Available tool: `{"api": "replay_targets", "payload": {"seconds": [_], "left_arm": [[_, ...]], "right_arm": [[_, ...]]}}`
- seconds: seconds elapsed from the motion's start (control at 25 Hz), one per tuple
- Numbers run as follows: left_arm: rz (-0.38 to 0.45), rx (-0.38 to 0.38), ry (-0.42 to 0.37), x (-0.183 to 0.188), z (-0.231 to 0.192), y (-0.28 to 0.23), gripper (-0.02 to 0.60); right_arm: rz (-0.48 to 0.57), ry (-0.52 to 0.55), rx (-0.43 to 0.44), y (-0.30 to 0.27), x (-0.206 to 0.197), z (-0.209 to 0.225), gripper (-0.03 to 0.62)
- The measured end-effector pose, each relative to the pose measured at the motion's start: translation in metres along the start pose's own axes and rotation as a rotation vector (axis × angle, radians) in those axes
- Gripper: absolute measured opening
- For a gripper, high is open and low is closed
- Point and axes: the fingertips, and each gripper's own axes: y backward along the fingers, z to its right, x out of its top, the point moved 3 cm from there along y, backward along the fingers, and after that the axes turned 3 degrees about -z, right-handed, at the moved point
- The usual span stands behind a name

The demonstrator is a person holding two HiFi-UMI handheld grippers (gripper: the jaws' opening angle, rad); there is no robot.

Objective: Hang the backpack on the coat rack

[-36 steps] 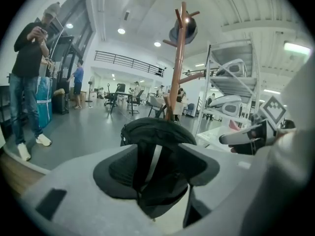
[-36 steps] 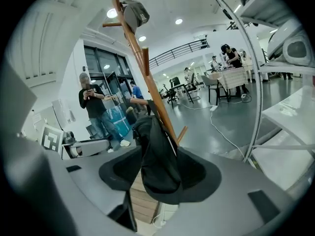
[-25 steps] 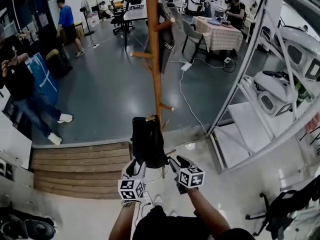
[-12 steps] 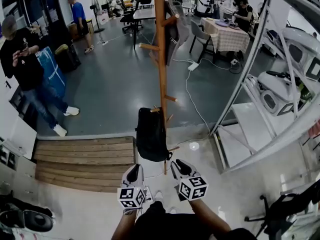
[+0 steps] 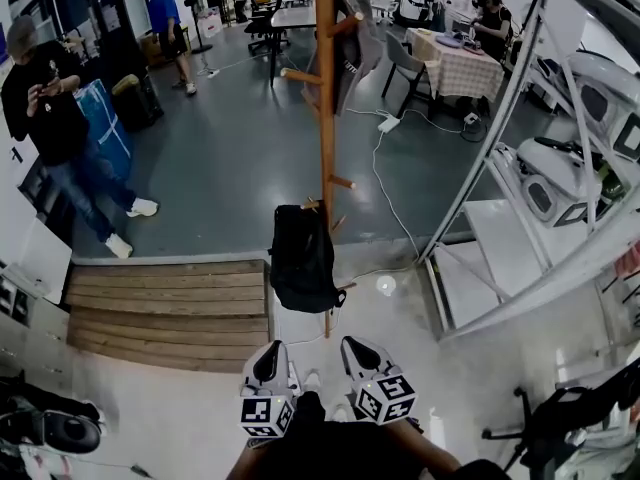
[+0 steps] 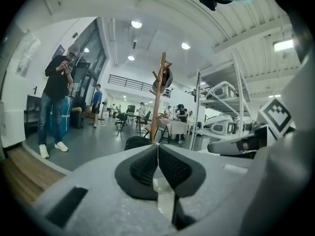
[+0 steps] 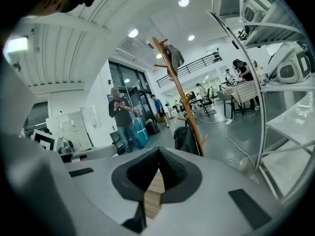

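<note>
Pressed tip to tip, the dark ribbed pads (image 6: 142, 166) of the left gripper (image 6: 157, 149) meet with nothing between them. The right gripper (image 7: 158, 154) is the same, its jaws closed on empty air. In the head view both grippers sit low in the picture, side by side and a little apart, pointing toward the coat rack (image 5: 326, 88). Neither touches anything.

Ahead of them, clear of both, the black backpack (image 5: 300, 258) hangs on the coat rack. Its top is hooked at a low peg (image 5: 312, 206) on the left side of the wooden pole, and its body drops beside the pole to near the base. Higher on the pole a grey garment (image 5: 350, 43) hangs from another peg.

The rack stands where the pale floor (image 5: 480, 388) meets a darker grey floor (image 5: 230, 158). Left of the backpack lies a wooden plank platform (image 5: 165, 313), and to the right rises a white metal shelving frame (image 5: 500, 108). Farther off, a person in black (image 5: 45, 98) stands at the left, and a white cable (image 5: 385, 183) trails across the grey floor.
</note>
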Motion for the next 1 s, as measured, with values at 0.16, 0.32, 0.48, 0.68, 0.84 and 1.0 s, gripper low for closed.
{"api": "replay_targets", "payload": {"seconds": [0.16,0.32,0.48,0.68,0.84,1.0], "left_arm": [[-0.006,0.006,0.005,-0.007,0.003,0.009,0.021],[-0.011,-0.016,0.003,-0.013,0.009,0.012,0.021],[-0.007,-0.024,-0.004,-0.013,0.011,0.015,0.021],[-0.017,-0.012,-0.004,-0.013,0.005,0.018,0.021],[-0.021,-0.012,0.002,-0.016,0.004,0.018,0.021],[-0.029,-0.011,0.004,-0.019,0.001,0.019,0.021]], "right_arm": [[0.006,0.029,-0.002,0.006,-0.003,-0.006,0.012],[0.015,0.034,-0.007,0.007,-0.005,-0.008,0.012],[0.011,0.033,-0.011,0.007,-0.007,-0.01,0.012],[0.01,0.021,-0.007,0.006,-0.009,-0.014,0.012],[0.001,0.02,-0.01,0.006,-0.013,-0.013,0.012],[-0.004,0.031,-0.01,0.004,-0.015,-0.015,0.012]]}}
